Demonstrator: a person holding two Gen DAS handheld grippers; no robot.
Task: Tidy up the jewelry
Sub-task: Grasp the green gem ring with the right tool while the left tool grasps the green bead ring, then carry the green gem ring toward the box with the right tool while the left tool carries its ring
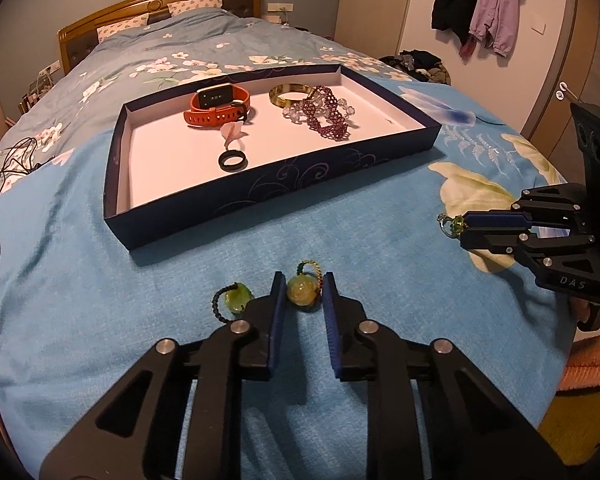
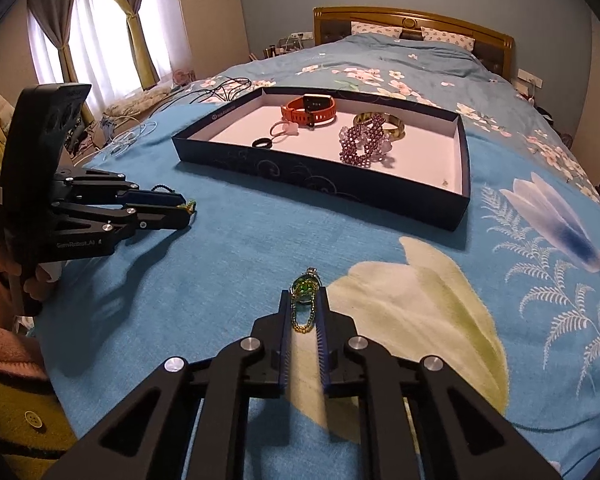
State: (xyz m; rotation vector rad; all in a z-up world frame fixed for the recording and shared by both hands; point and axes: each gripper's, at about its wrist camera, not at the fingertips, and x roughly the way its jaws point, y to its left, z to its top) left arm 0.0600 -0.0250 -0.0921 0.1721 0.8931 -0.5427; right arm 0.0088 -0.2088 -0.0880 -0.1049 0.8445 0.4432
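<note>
On right hand-held gripper (image 1: pixel 460 230) – "DAS"; left (image 2: pixel 188 210) – "GenRobot.AI".

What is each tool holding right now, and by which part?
Left tool: yellow bead charm, by the bead's sides. Right tool: green pendant, near its chain.

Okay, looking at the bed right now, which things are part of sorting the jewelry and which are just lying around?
Part of the job:
- tray with orange watch, black ring, gold bangle, purple beaded bracelet
- yellow bead charm between the left gripper fingers
- green charm beside it
- green pendant in the right gripper

Just lying about:
- cables
- hanging jackets
- pillows
</note>
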